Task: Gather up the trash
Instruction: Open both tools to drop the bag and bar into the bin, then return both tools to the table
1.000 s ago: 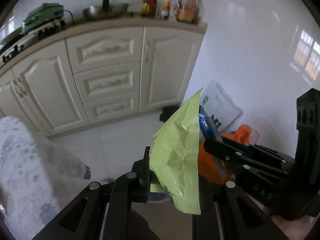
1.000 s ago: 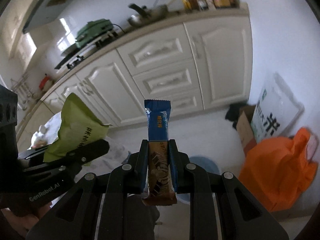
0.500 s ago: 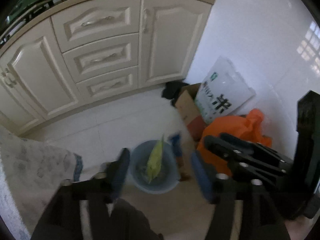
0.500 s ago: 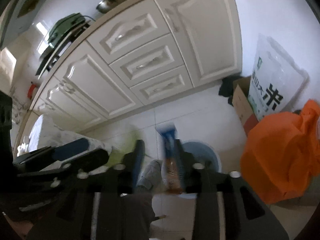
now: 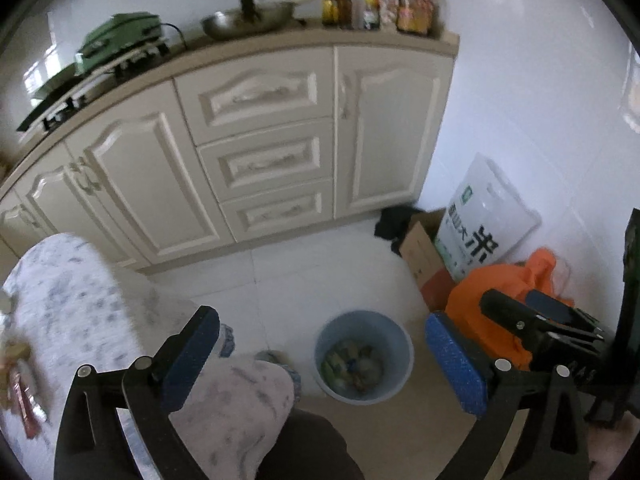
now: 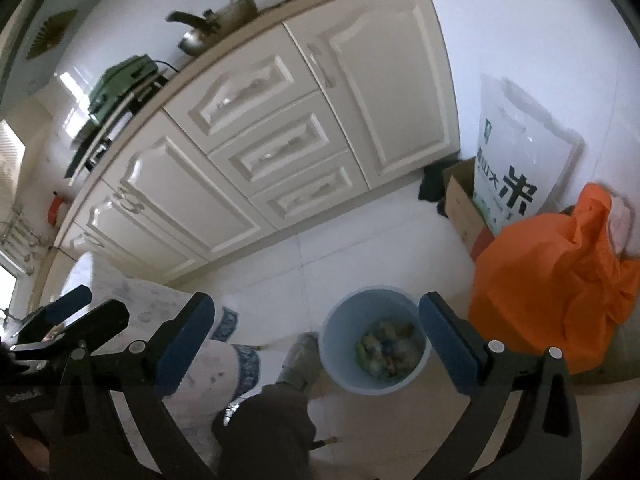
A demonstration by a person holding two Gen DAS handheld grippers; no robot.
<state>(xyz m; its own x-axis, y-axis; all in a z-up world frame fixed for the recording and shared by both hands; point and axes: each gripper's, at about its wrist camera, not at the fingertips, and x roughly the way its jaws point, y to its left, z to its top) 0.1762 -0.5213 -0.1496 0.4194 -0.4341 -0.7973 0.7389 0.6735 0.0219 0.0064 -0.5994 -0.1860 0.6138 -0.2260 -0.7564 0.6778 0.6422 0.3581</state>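
Blue bin: a pale blue round bin [image 5: 363, 356] stands on the white tiled floor [image 5: 312, 280], at 6 o'clock from the cream cabinets [image 5: 256, 168].
Trash: mixed wrappers [image 5: 352, 364] lie in the bin's bottom, green and brown, too small to tell apart.
Left tool: the left tool [image 5: 320, 360] has its blue pads wide apart, nothing between them; its jaws have just been opening.
Right tool: the right tool [image 6: 316, 344] is likewise spread and empty, just opened, with the bin at 1 o'clock between its fingers.
Left view only: red packets [image 5: 24, 396] on a patterned cloth [image 5: 72, 320] at 9 o'clock.
Right view only: a grey shoe [image 6: 300, 360] touching the bin.
Change: the green packet and blue bar clamped a second ago are gone from the tools.
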